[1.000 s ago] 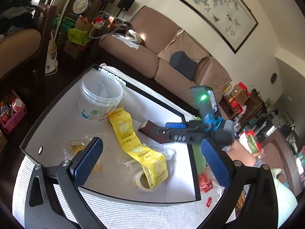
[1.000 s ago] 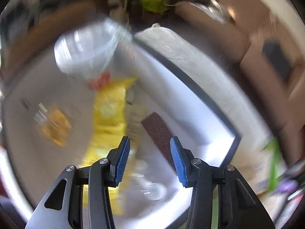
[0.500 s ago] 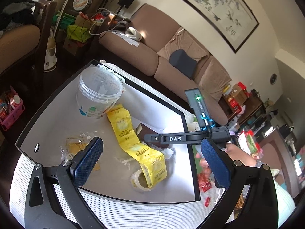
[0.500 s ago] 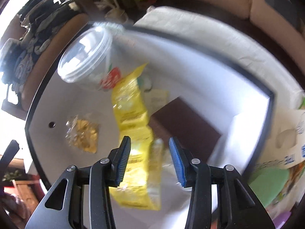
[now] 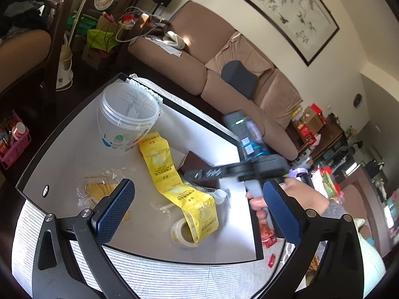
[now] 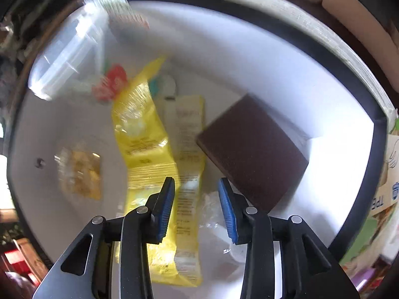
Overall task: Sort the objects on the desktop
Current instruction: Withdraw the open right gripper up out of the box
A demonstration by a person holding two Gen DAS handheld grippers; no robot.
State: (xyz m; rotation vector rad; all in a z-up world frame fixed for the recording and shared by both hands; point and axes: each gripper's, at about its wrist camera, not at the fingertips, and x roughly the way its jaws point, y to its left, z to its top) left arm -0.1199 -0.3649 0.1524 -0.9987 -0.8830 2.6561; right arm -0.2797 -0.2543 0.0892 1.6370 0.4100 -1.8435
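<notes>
yellow sachet strip [image 6: 147, 144] below right gripper [image 6: 197, 206] fingers

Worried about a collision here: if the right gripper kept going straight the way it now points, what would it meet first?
Most likely the yellow packet strip on the white tray: the right gripper, jaws partly open with nothing between them, points steeply down over its edge. The brown pad lies just beside; depth is unclear.

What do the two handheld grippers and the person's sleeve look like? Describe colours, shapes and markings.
Left gripper: black triangular cut-out arms, silver rivets, blue textured pads. Right gripper: same build, with a grey handle, blue cable and green light seen from the left wrist. The person's sleeve is grey knit.
</notes>
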